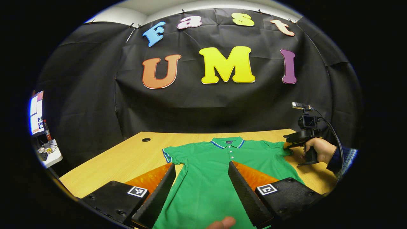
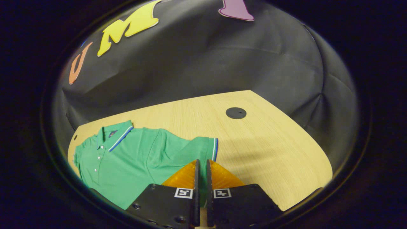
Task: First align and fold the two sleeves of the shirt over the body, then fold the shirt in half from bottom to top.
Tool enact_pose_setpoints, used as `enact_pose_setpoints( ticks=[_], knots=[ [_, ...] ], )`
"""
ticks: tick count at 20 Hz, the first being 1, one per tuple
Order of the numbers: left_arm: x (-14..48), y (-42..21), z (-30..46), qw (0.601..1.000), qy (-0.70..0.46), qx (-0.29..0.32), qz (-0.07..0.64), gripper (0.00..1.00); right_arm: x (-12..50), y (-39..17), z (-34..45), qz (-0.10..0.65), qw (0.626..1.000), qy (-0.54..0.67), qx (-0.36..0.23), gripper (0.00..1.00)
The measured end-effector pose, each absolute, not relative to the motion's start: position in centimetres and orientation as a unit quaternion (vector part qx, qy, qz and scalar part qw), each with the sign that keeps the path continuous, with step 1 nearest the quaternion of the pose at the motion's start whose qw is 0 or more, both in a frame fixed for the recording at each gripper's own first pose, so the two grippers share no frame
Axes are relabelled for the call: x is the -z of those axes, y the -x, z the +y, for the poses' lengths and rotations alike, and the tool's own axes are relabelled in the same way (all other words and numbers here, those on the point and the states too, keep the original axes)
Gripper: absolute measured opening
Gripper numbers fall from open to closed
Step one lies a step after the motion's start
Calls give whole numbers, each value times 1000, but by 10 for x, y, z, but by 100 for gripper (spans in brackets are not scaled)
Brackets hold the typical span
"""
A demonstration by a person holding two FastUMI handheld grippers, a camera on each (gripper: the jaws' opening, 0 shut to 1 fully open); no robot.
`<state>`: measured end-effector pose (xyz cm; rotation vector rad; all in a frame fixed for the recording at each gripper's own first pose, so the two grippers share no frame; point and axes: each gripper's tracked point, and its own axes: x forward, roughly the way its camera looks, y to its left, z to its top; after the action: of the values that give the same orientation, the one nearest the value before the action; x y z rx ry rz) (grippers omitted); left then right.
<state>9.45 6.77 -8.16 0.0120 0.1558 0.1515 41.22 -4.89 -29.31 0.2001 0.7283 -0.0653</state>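
Here the left gripper (image 1: 201, 173) hangs with its fingers spread wide over the lower body of the green shirt (image 1: 222, 168), pinching nothing; the right gripper (image 2: 201, 165) has its fingers drawn nearly together on the shirt's sleeve (image 2: 200, 149), a strip of green showing in the gap, though whether both press the cloth I cannot tell; a hand (image 1: 319, 149) holds that gripper at the shirt's edge; the shirt lies flat, collar away, on the wooden table (image 2: 260, 140).

The shirt (image 1: 219, 171) lies flat on the table (image 1: 127, 156), collar (image 1: 227, 143) farthest away.
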Motion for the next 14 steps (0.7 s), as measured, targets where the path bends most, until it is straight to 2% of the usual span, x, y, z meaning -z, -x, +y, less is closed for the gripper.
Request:
enact_pose_setpoints(
  ticks=[1,3,9,14],
  knots=[
    [79,-93,69,994,-7,-77,74,100,290,-412,-49,356,930,-86,30,2],
    [73,-91,74,994,-11,-81,67,100,284,-411,-46,357,931,-65,26,0],
    [64,-85,85,994,-12,-92,64,100,232,-411,-16,310,951,-9,11,0],
    [41,-70,99,994,8,-98,44,100,193,-408,47,282,959,10,-24,0]
  ],
)
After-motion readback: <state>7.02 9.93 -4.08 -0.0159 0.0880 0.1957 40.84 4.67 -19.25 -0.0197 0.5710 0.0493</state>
